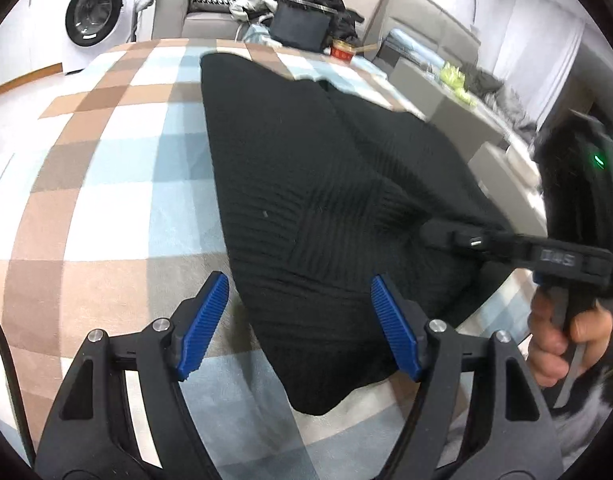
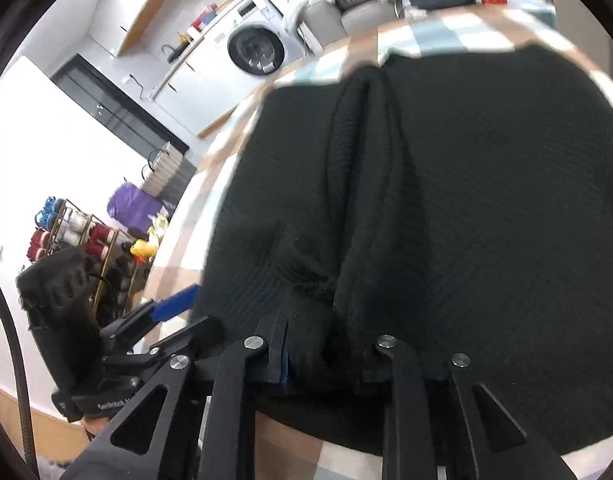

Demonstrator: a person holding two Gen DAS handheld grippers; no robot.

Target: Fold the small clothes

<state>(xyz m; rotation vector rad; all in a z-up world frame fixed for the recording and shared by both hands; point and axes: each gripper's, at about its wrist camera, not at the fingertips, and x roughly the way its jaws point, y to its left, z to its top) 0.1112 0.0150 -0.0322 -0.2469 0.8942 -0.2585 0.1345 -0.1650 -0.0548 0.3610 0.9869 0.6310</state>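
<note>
Blue ribbed pads (image 1: pixel 204 326) of the left gripper (image 1: pixel 298 324) sit nearest, spread wide with nothing pinched; the near left edge of the black ribbed garment (image 1: pixel 306 184) lies between and under them, so it looks lined up to take that hem, though the pads are not yet on cloth; garment lies mostly flat on the checked blanket (image 1: pixel 118 152) in brown, blue and white, spread out for folding; right gripper (image 2: pixel 326 352) is pressed nearly together with a bunch of the black knit caught between its fingers, fabric puckering into ridges that run away from the pinch; from the left wrist view the same tool reaches in from the right side, a hand (image 1: pixel 562 344) wrapped on its handle; likely reason for the split: right takes one near corner first, left mirrors it so both lift the hem evenly for a fold; grabbing one side only would skew the crease; washing machine (image 1: pixel 92 10) and cluttered sofa (image 1: pixel 210 12) behind, irrelevant.
</note>
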